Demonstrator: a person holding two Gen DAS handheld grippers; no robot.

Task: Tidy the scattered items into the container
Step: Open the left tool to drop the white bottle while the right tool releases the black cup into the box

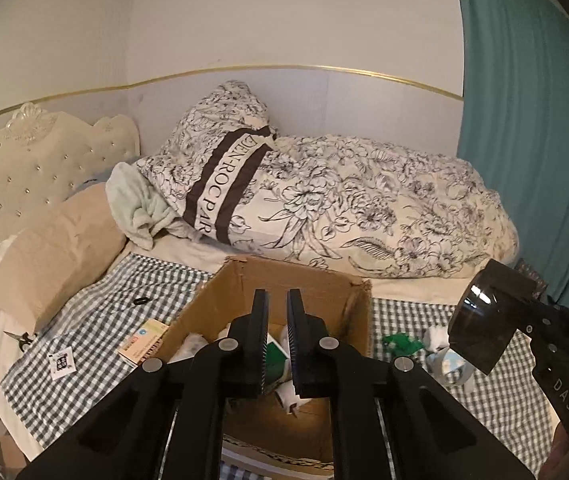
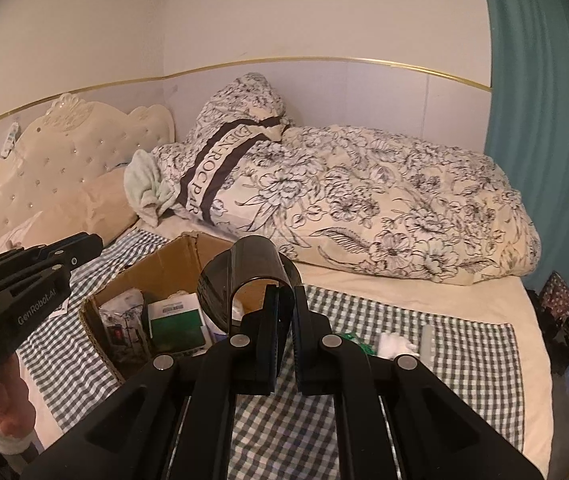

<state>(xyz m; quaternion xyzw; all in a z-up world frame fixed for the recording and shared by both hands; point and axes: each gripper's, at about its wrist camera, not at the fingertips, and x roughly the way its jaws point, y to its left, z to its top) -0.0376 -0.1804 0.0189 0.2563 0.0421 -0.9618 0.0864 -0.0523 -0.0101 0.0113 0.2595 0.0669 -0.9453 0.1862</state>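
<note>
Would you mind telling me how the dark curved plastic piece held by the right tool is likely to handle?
The dark curved plastic piece keeps its arch while pinched at one edge, so probably stiff and light. Its glossy surface suggests it may slip. Set on its curve, it might rock or roll.

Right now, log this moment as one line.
left gripper: shut, empty | right gripper: shut on dark curved plastic piece | cardboard box: partly filled

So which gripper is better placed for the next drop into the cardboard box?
Probably the right gripper: it is shut on a dark curved plastic piece held at the cardboard box rim. The left gripper is shut and empty above the box.
</note>
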